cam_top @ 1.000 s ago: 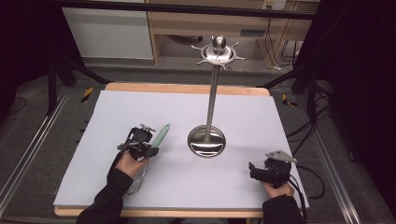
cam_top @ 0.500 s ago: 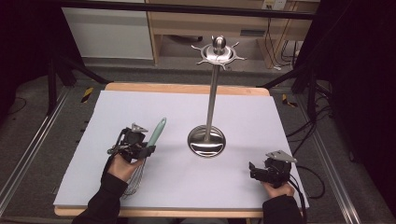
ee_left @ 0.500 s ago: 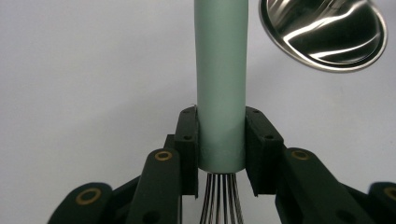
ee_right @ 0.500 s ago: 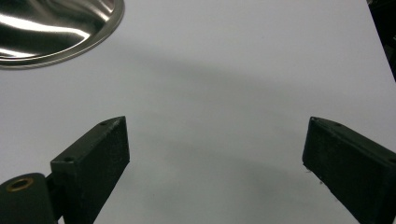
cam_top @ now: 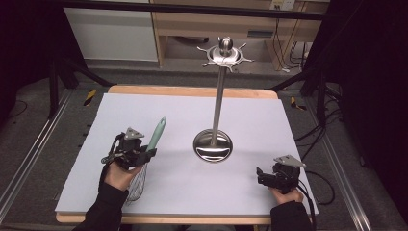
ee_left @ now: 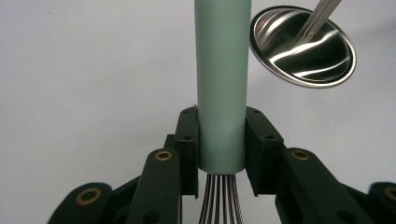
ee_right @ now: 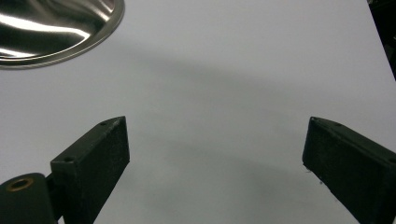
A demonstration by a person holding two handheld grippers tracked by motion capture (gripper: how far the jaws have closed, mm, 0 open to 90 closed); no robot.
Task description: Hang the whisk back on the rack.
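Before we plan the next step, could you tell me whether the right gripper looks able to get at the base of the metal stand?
Probably yes: the right gripper is open and empty, and only bare table lies between it and the stand's base.

mint-green whisk handle [ee_left: 221, 79], shiny silver stand [cam_top: 213, 146], black gripper [ee_left: 221, 154]

Behind the left gripper [cam_top: 150, 153], the hand [cam_top: 120, 175] covers most of the whisk's wires [cam_top: 137, 187]; the handle [ee_left: 222, 84] runs off the top edge ahead of the jaws.
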